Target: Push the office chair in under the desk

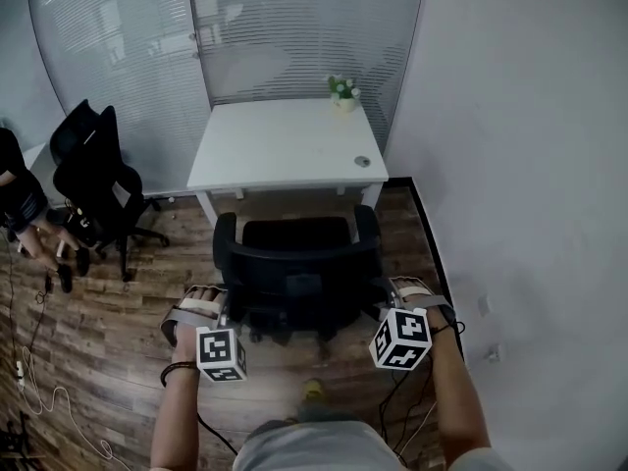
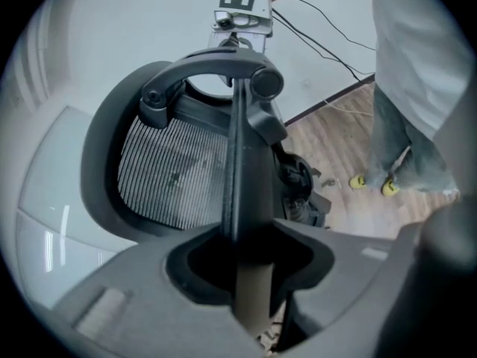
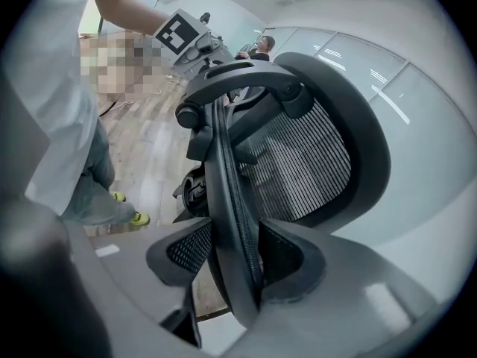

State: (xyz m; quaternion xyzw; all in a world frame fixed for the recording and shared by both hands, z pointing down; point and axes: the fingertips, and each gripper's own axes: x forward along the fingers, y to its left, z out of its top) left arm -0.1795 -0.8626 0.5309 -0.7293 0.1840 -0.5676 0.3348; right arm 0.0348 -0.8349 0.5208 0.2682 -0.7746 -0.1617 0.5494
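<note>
A black office chair (image 1: 294,263) with a mesh back stands in front of the white desk (image 1: 280,145), its seat just short of the desk's front edge. My left gripper (image 1: 218,302) is at the left edge of the backrest and my right gripper (image 1: 394,297) at the right edge. In the left gripper view the backrest's frame (image 2: 242,162) runs straight between the jaws of the left gripper (image 2: 250,274), which are closed on it. The right gripper view shows the right gripper (image 3: 238,267) clamped on the opposite frame edge (image 3: 223,185).
A small potted plant (image 1: 343,91) stands at the desk's back right corner. A second black chair (image 1: 93,180) and a person (image 1: 20,204) are at the left. Cables (image 1: 39,391) lie on the wood floor. A white wall runs close on the right, glass partitions behind the desk.
</note>
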